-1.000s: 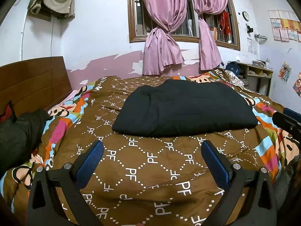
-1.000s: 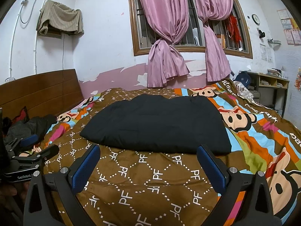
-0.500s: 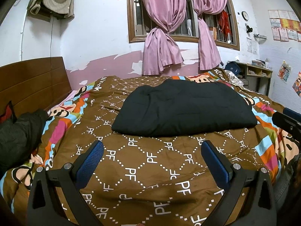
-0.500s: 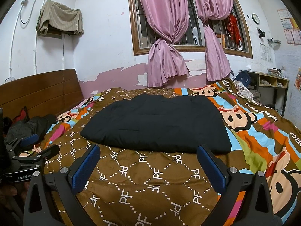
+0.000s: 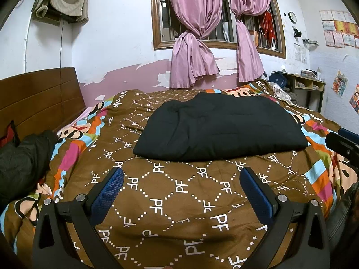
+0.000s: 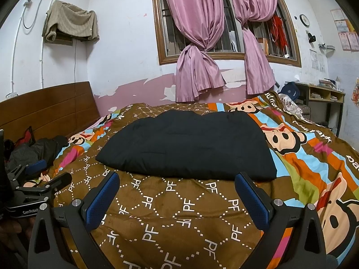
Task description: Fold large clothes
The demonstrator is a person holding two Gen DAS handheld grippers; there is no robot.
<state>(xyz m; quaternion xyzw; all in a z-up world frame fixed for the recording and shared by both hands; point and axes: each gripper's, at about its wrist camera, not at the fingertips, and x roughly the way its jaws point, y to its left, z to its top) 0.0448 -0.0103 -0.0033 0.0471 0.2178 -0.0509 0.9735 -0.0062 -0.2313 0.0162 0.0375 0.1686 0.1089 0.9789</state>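
A large black padded garment [image 5: 222, 130] lies folded into a flat rectangle in the middle of the bed [image 5: 179, 192], also seen as the black garment [image 6: 190, 143] in the right wrist view. My left gripper [image 5: 181, 174] hovers open over the brown bedspread, short of the garment's near edge, nothing between its blue pads. My right gripper [image 6: 177, 179] is open too, its right fingertip [image 6: 241, 178] close to the garment's near right corner. Each gripper shows at the edge of the other's view.
A dark bundle of clothes [image 5: 20, 163] lies at the bed's left by the wooden headboard [image 5: 38, 98]. Pink curtains [image 5: 195, 44] hang at the window behind. A desk with shelves [image 5: 307, 89] stands at the far right.
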